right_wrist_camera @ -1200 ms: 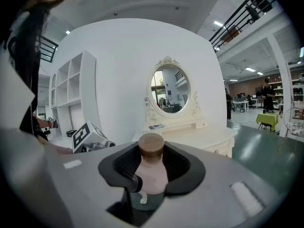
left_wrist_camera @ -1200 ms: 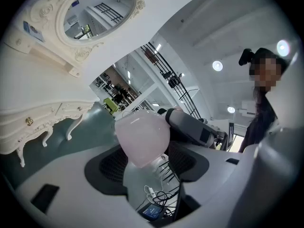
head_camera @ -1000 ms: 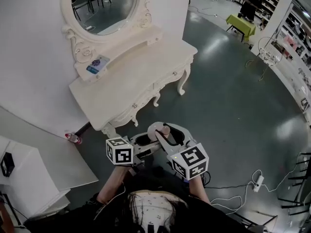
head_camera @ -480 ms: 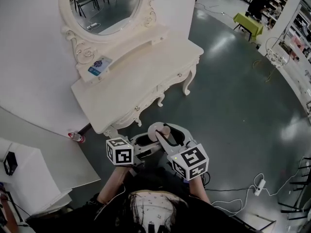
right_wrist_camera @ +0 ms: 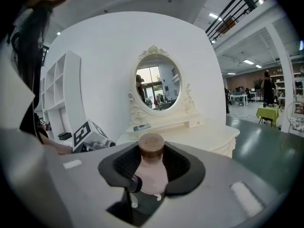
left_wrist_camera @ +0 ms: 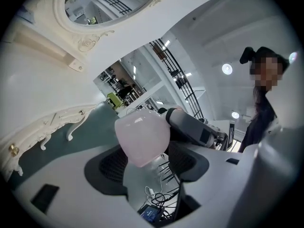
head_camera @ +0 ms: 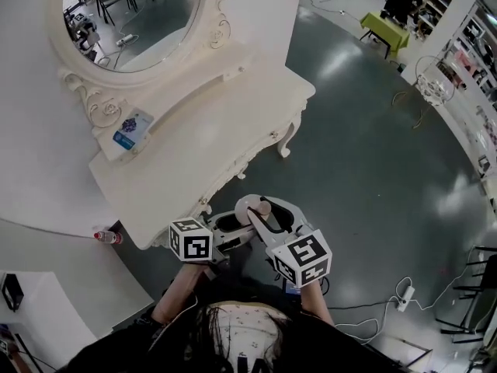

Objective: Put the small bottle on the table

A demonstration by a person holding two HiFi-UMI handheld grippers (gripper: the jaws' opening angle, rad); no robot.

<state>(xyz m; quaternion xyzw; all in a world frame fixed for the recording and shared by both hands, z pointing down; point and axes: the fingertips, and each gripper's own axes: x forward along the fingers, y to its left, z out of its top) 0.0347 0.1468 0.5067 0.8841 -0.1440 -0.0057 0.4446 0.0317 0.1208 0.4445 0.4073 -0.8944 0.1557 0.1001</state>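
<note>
Jaws of my left gripper (left_wrist_camera: pixel 152 165) are clamping the pink base of the small bottle (head_camera: pixel 262 207), which is hanging cap-up over the grey floor (head_camera: pixel 373 146) just right of the white counter (head_camera: pixel 194 150), while my right gripper (right_wrist_camera: pixel 151 167) jaws are clenching its body.

We are in a big open lab hall staged as a bedroom: white dressing table (head_camera: pixel 210 138) and oval mirror (head_camera: pixel 132 18) at eleven o'clock, shelving racks (head_camera: pixel 481 53) at two o'clock, and a bare grey floor (head_camera: pixel 373 154).
</note>
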